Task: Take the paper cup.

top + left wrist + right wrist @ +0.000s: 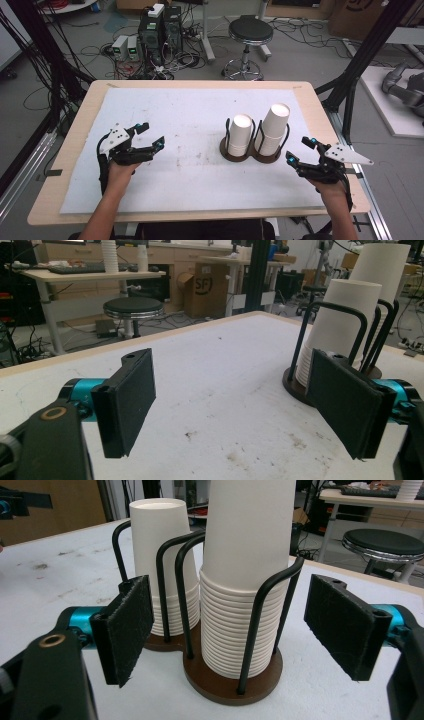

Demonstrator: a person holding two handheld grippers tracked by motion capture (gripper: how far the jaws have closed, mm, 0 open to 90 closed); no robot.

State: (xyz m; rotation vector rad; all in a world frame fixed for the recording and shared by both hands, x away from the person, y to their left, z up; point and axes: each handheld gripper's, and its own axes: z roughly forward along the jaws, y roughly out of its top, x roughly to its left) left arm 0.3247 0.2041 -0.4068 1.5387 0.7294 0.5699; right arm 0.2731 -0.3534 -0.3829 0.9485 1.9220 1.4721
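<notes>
Table: a wooden-edged table (pixel 80 125) was seen from the high view, covered by a white mat (pixel 190 175) that was pretty scuffed and stained near the middle.

Cup holder: a dark brown double-ring holder (pixel 250 152) with black wire uprights was parked on the mat, right of centre. From the right gripper view its round base (pixel 232 682) and the wire loops were seen up close.

Shorter cup stack: a stack of white paper cups (pixel 241 134) was sat upside down in the holder's left ring, also seen at (pixel 162 555) and (pixel 336 320).

Taller cup stack: a second, taller stack (pixel 273 127) was held in the right ring, touching nothing but its wires as far as could be told; seen at (pixel 245 580) too.

Left gripper: the left gripper (pixel 149 136) was held over the mat's left side, well apart from the holder. Its jaws were spread wide with nothing between them, bare mat being seen in the gap in the left gripper view (pixel 230 405).

Right gripper: the right gripper (pixel 299 150) was held just beside the holder's right edge, pointed at it. Its jaws were spread wide as well, nothing gripped; the taller stack was framed between the pads (pixel 127 625) in the right gripper view, not touched.

Background: a black stool (pixel 250 32) and some computer boxes (pixel 160 27) with tangled cables were noted on the floor beyond the table.
</notes>
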